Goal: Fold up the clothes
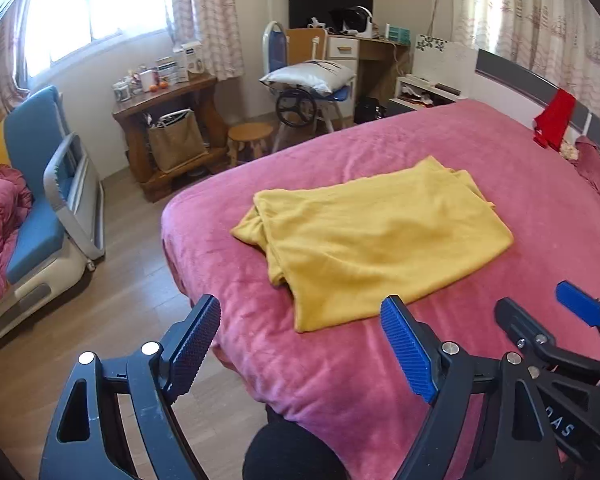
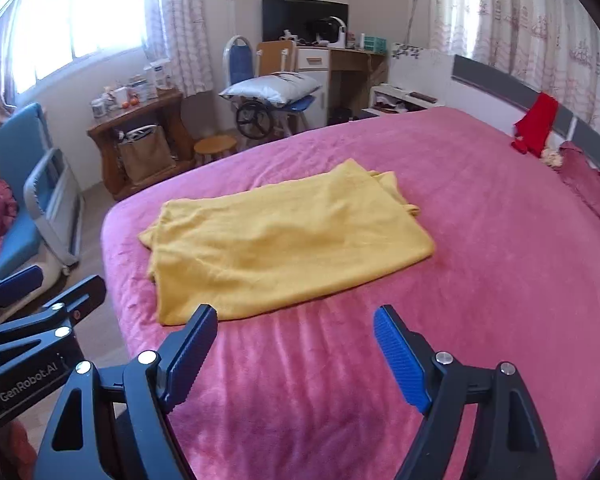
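Two claws, both yours, both spread wide with nothing between the fingers. Your left gripper (image 1: 300, 344) hangs over the near corner of the bed (image 1: 500, 152), its left finger out past the mattress edge above the wood floor (image 1: 132, 300), its right finger over the pink cover. Your right gripper (image 2: 294, 344) sits over the cover too, just beside the left one; each shows at the edge of the other's view.

Straight ahead of both claws lies the yellow garment (image 1: 372, 236), folded into a rough rectangle, flat on the pink cover, layers stacked. Loose bunched fabric pokes out at its far-left corner, and uneven layer edges show at the far-right corner. From the right wrist view the garment's near edge reaches the tip of your left finger (image 2: 196, 344); touching or not, can't tell. Neither claw grips it.

Far ahead and right of the claws, a red cloth (image 1: 554, 118) hangs over the headboard (image 1: 512, 72). Left of the claws, off the bed, a blue chair (image 1: 32, 184) stands on the floor.
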A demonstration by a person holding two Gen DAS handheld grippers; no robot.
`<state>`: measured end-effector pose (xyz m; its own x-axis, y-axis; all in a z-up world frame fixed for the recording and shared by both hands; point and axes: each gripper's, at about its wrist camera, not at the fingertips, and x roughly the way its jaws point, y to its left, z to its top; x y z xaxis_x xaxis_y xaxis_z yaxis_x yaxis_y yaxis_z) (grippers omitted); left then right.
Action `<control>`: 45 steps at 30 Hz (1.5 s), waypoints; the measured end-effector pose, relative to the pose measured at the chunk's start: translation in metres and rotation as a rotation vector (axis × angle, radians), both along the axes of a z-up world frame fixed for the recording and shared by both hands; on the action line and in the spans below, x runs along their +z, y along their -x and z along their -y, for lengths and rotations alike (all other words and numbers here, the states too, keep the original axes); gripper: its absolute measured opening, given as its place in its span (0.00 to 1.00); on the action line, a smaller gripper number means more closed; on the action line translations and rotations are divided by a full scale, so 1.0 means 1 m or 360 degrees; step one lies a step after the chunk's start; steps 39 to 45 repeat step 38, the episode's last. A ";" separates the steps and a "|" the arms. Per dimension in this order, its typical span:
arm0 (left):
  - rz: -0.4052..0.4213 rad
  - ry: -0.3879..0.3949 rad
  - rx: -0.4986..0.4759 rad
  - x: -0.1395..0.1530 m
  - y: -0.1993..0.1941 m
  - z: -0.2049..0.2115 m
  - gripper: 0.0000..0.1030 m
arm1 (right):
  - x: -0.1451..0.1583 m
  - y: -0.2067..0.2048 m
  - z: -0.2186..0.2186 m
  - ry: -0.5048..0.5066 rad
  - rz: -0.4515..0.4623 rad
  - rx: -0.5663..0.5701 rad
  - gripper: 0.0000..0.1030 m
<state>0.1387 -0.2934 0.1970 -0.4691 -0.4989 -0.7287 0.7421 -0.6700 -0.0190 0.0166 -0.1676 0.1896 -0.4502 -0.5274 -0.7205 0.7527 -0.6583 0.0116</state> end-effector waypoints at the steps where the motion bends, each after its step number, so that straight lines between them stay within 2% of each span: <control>1: -0.0003 -0.0001 0.0012 -0.001 0.000 0.002 0.81 | -0.002 0.001 0.003 0.0009 0.0017 0.0019 0.80; 6: -0.0017 -0.0011 0.0071 -0.003 0.003 0.013 0.81 | -0.008 0.013 0.021 0.0014 0.0072 0.0100 0.80; 12: -0.0094 -0.0072 0.0085 -0.004 0.027 0.018 0.81 | -0.006 0.039 0.039 -0.0052 -0.0018 0.0100 0.80; 18: -0.0086 -0.0082 0.0132 -0.001 0.051 0.018 0.81 | -0.007 0.062 0.048 -0.0067 -0.0056 0.0067 0.80; 26: -0.0056 -0.0121 0.0222 -0.004 0.063 0.029 0.81 | -0.012 0.082 0.043 -0.0039 -0.0008 0.0041 0.80; 33: -0.0166 -0.0069 0.0185 0.003 0.055 0.027 0.82 | -0.017 0.087 0.040 -0.0013 0.0069 0.0033 0.80; 36: -0.0181 -0.0030 0.0189 0.006 0.051 0.023 0.88 | -0.018 0.086 0.038 -0.0016 0.0081 0.0035 0.80; 38: -0.0191 -0.0020 0.0190 0.008 0.049 0.021 1.00 | -0.019 0.086 0.037 -0.0018 0.0087 0.0033 0.80; 45: -0.0191 -0.0020 0.0190 0.008 0.049 0.021 1.00 | -0.019 0.086 0.037 -0.0018 0.0087 0.0033 0.80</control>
